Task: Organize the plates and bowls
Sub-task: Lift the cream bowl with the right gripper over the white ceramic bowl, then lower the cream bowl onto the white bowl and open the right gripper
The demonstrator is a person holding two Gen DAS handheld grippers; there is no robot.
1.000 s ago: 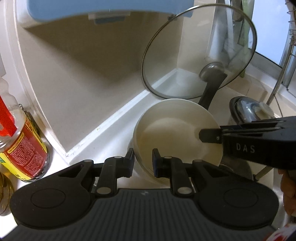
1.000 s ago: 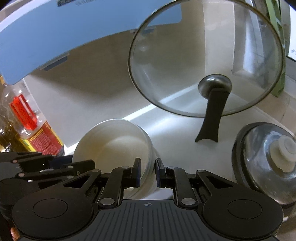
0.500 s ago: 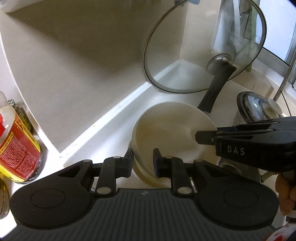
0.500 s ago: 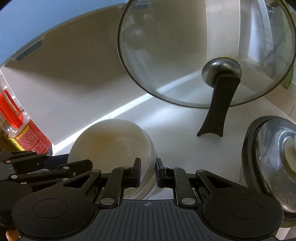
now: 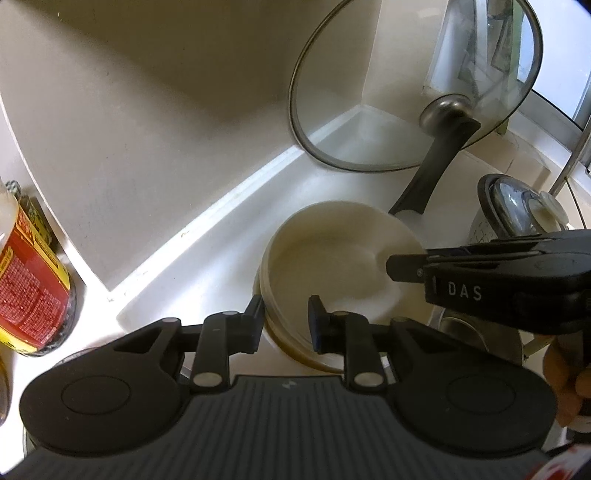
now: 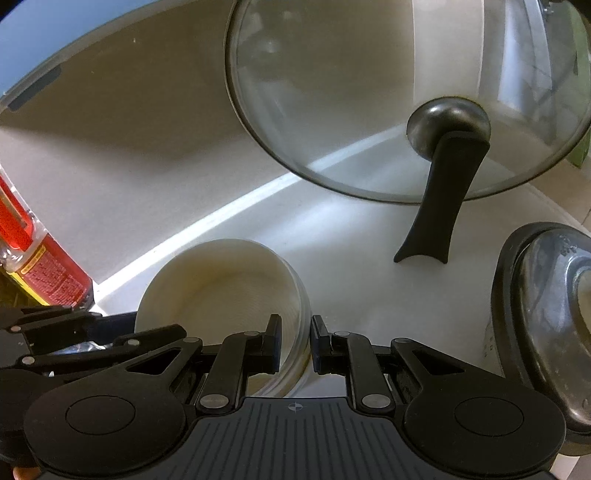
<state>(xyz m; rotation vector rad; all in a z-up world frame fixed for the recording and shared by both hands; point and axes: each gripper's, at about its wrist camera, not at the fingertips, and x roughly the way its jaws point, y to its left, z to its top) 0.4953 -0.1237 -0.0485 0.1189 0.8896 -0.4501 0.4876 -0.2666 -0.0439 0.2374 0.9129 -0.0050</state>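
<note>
A stack of cream-white bowls (image 5: 332,258) stands on the white counter near the wall; it also shows in the right wrist view (image 6: 221,288). My left gripper (image 5: 285,320) is shut on the near-left rim of the stack, one finger outside and one inside. My right gripper (image 6: 294,343) is shut on the right rim of the stack; its black body (image 5: 480,284) reaches in from the right in the left wrist view. The stack's base is hidden behind the fingers.
A glass pan lid (image 6: 388,92) with a black handle (image 6: 443,199) leans against the corner wall behind the bowls. A steel-lidded cooker (image 6: 546,325) stands at the right. A red-labelled bottle (image 5: 29,273) stands at the left. A blue cabinet edge (image 6: 55,29) hangs above.
Both grippers and the bowl stack have moved down toward the counter; the blue cabinet has slid up out of the left wrist view. Both grips are unchanged.
</note>
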